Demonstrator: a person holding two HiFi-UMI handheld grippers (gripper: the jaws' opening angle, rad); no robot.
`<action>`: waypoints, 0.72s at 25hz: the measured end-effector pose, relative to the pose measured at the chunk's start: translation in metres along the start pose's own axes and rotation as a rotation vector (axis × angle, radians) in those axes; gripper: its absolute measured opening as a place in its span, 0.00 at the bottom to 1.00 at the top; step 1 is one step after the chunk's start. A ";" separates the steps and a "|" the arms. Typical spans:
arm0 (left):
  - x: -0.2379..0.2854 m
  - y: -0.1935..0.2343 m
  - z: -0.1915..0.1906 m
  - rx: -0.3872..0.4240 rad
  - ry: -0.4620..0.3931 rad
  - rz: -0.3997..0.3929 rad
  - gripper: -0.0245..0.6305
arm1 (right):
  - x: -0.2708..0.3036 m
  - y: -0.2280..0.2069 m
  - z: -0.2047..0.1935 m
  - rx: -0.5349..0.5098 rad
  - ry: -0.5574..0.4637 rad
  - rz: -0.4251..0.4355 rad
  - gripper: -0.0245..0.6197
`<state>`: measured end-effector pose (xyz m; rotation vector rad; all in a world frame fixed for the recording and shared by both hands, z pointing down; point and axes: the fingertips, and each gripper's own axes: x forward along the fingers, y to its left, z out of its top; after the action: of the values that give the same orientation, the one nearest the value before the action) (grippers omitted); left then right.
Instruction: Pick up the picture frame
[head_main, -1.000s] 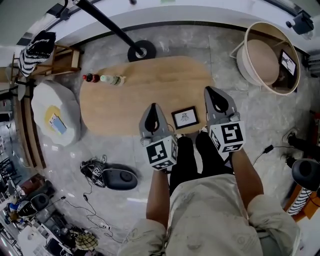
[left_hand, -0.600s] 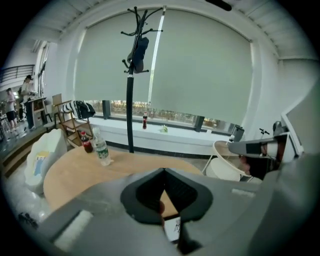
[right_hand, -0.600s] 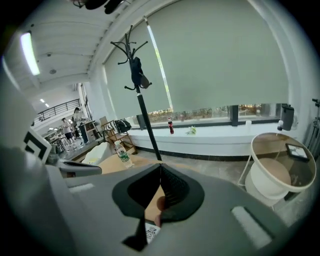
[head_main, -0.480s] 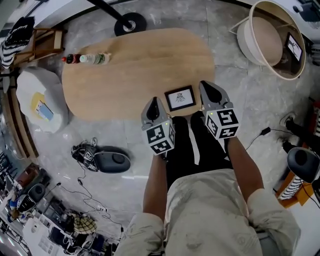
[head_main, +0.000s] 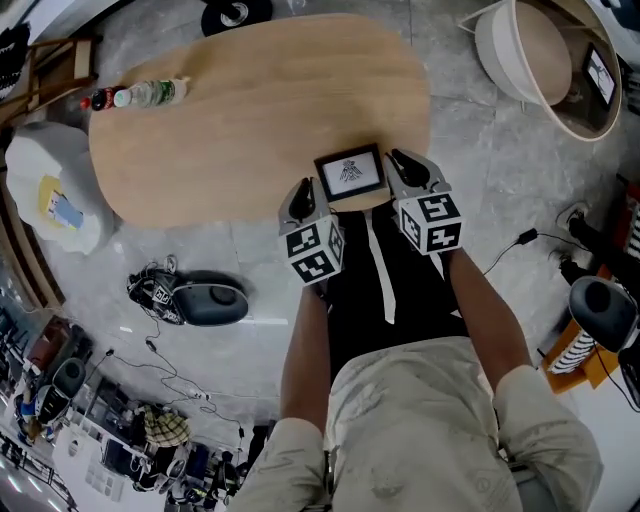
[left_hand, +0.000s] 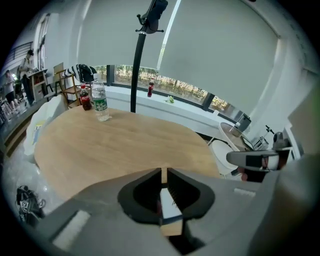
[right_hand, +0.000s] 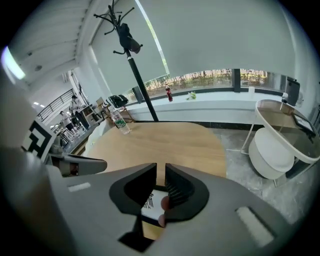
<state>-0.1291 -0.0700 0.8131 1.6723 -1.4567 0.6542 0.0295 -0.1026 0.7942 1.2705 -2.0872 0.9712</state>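
Picture frame (head_main: 350, 175) flat on oval wooden table (head_main: 230, 110), picture side up, close to the edge nearest the person. Landscape format. Long axis left to right across the head view, right end a shade farther from the person. Dark border, pale mat, small dark drawing in the middle.

Left gripper (head_main: 298, 198) just beside the frame's left short end, right gripper (head_main: 404, 163) just beside its right short end. Frame between the two, both angled down toward the table.

Left gripper view: jaws a narrow slit apart, just been opening. Strip of frame and table wood visible beyond the slit, nothing clamped by the pads.

Right gripper view: gap a little wider, likewise just been opening. Part of the frame showing below the gap, not gripped.

Two bottles (head_main: 135, 96) upright near the table's far-left end.
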 end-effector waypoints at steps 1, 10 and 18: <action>0.005 0.002 -0.007 -0.001 0.017 0.000 0.11 | 0.005 0.000 -0.009 0.002 0.023 0.000 0.12; 0.050 0.002 -0.071 -0.016 0.190 -0.036 0.21 | 0.042 -0.011 -0.078 0.032 0.204 -0.023 0.20; 0.078 0.013 -0.101 -0.042 0.252 -0.023 0.23 | 0.068 -0.024 -0.113 0.056 0.279 -0.038 0.20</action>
<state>-0.1139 -0.0297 0.9335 1.5117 -1.2610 0.7859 0.0279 -0.0582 0.9207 1.1250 -1.8273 1.1264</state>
